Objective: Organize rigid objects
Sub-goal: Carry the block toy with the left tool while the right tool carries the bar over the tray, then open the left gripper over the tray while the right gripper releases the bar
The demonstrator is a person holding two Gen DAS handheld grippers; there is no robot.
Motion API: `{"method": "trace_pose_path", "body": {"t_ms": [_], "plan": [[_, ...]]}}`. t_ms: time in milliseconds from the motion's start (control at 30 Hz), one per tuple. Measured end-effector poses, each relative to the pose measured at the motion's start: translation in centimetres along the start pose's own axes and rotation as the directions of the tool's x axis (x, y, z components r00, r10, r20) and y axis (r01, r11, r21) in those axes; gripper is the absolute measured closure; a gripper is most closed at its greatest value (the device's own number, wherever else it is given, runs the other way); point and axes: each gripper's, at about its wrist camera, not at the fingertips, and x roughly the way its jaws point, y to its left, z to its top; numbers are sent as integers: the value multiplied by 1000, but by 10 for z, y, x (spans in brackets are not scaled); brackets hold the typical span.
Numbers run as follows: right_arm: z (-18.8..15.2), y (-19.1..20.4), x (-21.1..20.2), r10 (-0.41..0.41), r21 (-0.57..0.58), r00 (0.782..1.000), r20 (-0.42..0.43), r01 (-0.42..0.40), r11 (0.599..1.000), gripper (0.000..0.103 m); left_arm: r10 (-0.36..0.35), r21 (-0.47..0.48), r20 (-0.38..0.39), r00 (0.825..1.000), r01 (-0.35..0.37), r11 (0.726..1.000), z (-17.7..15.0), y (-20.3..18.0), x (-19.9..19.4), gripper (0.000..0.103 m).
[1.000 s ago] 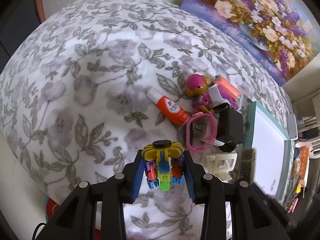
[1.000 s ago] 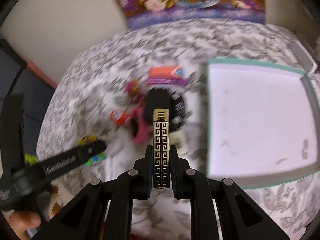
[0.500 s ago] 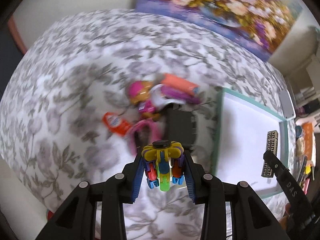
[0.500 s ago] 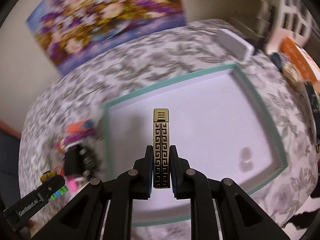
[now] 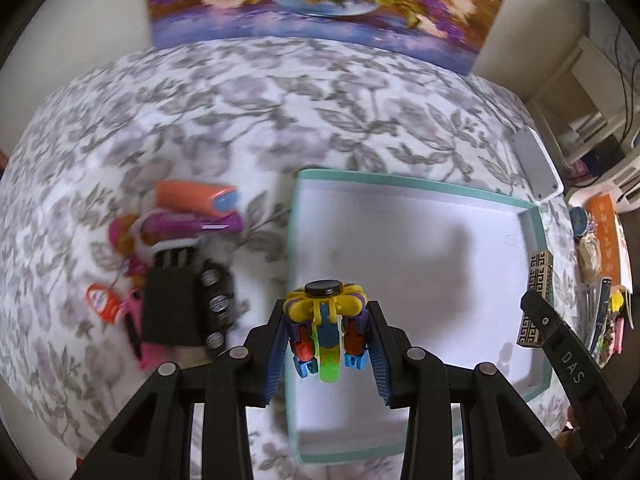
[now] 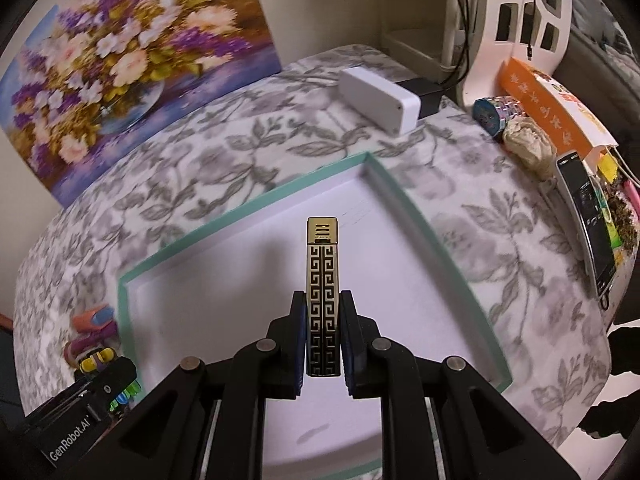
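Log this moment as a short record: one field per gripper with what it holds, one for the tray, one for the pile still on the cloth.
left gripper: shut on multicoloured toy, above the tray's left edge
right gripper: shut on gold-and-black lighter, held over the tray
tray: teal rim, white floor, nothing lying in it
pile: left of the tray, blurred; includes an orange case and a black block

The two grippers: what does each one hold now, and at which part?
The left gripper clamps the colourful toy by its two sides. The right gripper clamps the gold patterned lighter by its lower half.
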Motion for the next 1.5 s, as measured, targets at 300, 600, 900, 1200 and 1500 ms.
{"method": "trace_pose_path", "body": {"t_ms": [300, 600, 900, 1200, 1500], "plan": [[14, -13, 16, -56, 19, 998, 0, 56, 998, 87, 17, 54, -7, 1000, -17, 998, 14, -28, 26, 63], [17, -20, 29, -77, 34, 997, -28, 78, 996, 87, 44, 78, -11, 999, -43, 996, 21, -37, 44, 63], [13, -21, 37, -80, 32, 994, -68, 83, 996, 87, 53, 77, -19, 998, -51, 996, 19, -34, 47, 62], [11, -16, 29, -78, 9, 995, -56, 79, 997, 87, 38, 55, 7, 999, -38, 998, 18, -25, 29, 39], [2, -5, 17, -84, -31, 995, -49, 82, 996, 65, 77, -7, 88, 993, -77, 997, 14, 5, 2, 4]]}}
